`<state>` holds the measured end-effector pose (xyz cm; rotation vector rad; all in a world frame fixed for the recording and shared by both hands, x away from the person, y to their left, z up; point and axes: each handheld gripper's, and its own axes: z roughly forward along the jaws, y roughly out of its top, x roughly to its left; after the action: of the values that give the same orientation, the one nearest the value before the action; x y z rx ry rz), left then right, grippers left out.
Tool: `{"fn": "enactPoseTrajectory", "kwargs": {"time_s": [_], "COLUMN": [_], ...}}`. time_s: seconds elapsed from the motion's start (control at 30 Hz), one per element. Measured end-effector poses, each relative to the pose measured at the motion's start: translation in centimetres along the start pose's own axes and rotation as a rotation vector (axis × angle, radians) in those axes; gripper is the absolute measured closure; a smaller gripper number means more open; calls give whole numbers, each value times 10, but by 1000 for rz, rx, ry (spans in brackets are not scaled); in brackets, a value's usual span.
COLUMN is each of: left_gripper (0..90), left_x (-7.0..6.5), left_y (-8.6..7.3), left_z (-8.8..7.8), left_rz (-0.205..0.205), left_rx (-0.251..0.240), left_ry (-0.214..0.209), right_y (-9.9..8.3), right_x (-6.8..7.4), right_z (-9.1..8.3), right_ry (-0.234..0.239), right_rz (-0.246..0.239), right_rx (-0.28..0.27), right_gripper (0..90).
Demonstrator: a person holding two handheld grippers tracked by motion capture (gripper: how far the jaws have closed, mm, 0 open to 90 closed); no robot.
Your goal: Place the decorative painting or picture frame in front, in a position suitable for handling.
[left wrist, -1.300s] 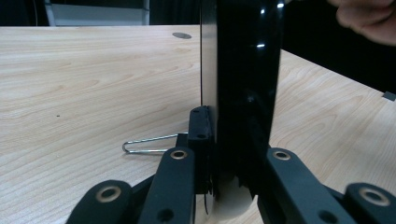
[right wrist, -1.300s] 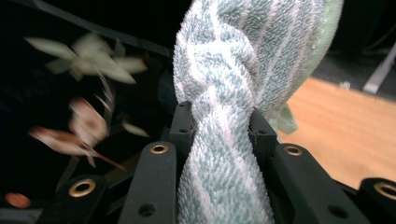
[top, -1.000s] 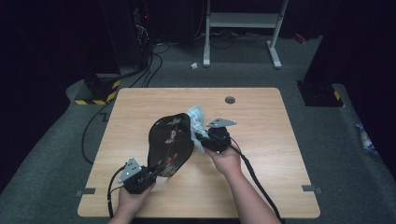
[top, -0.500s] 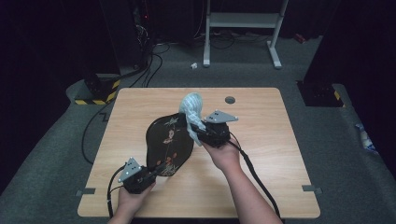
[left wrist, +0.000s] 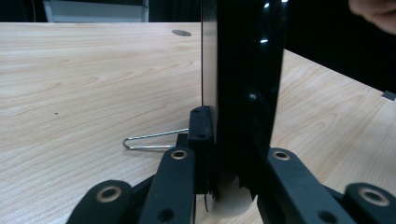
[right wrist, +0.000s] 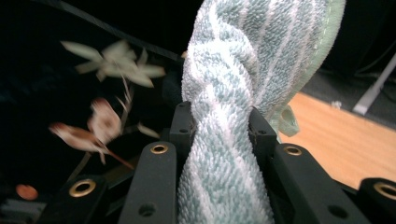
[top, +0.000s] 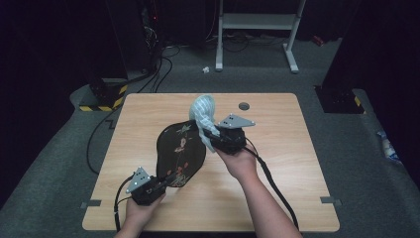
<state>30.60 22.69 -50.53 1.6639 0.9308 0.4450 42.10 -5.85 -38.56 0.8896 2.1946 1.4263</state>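
Black jaws of the right gripper (right wrist: 219,121) are clenched on a twisted terry towel (right wrist: 233,93), pale green-and-white striped, looped nubby pile, bunched into a rope between the pads. In the high view the right gripper (top: 210,141) sits raised over the table's middle, grey three-cornered plate on top, cable trailing back along the forearm; the towel (top: 204,113) sticks up and away from it, its crumpled end above the tray's far edge.

Left gripper (left wrist: 231,126) is clamped on the near rim of a black lacquer tray (left wrist: 243,70), which stands on edge between the jaws, glossy, thin, hard. From above, the left gripper (top: 166,181) is near the table's front left, and the tray (top: 179,153) reads as an oval, tilted up, dark with small painted floral and bird motifs in cream and red-brown. Same motifs show blurred behind the towel in the right gripper view.

Thin bent wire loop (left wrist: 154,140) lies on the wood just left of the left gripper's jaw, metal, hairpin shape.

Table (top: 287,148) is light wood grain, rectangular, rounded corners, with a round dark grommet (top: 243,105) near the far edge. Grey carpet floor around.
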Motion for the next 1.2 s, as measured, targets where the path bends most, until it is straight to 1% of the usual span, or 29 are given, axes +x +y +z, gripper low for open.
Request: {"fn": "enactPoseTrajectory", "kwargs": {"time_s": [0.13, 0.17, 0.37, 0.57, 0.67, 0.73, 0.77, 0.83, 0.93, 1.03, 1.1, 1.17, 1.2], "left_gripper": [799, 799, 798, 795, 794, 793, 793, 793, 793, 793, 793, 793, 794], "left_x": [0, 0, 0, -1, -1, -1, 0, -1, -1, 0, 0, 1, 1], "left_y": [0, 0, 0, 1, 1, 1, 1, 1, 1, 2, 2, 2, 2], "left_z": [0, 0, 1, 1, 2, 2, 2, 2, 2, 2, 2, 2, 2], "left_rz": [0, 2, 1, 5, 10, 12, 13, 11, 10, 10, 8, 7, 6], "left_rx": [0, 0, -1, 2, 0, -1, -1, 0, 2, 6, 6, 6, 7], "left_ry": [0, 1, -1, -2, -3, -4, -3, -3, -3, -4, -6, -8, -10], "right_y": [-17, -23, -51, -76, -90, -100, -105, -112, -114, -109, -102, -91, -85], "right_x": [-5, -6, -8, -10, -9, -6, -5, -2, 1, -1, -4, -7, -8], "right_z": [9, 12, 24, 33, 36, 39, 41, 43, 43, 40, 36, 31, 28], "right_ry": [-3, -5, -2, 6, 21, 32, 39, 50, 52, 42, 33, 23, 22], "right_rz": [19, 26, 40, 73, 104, 107, 117, 121, 115, 111, 109, 113, 107], "right_rx": [48, 69, 136, 207, 246, 269, 286, 296, 294, 288, 258, 223, 205], "right_gripper": [703, 703, 703, 703, 703, 703, 703, 703, 703, 703, 702, 702, 701]}}
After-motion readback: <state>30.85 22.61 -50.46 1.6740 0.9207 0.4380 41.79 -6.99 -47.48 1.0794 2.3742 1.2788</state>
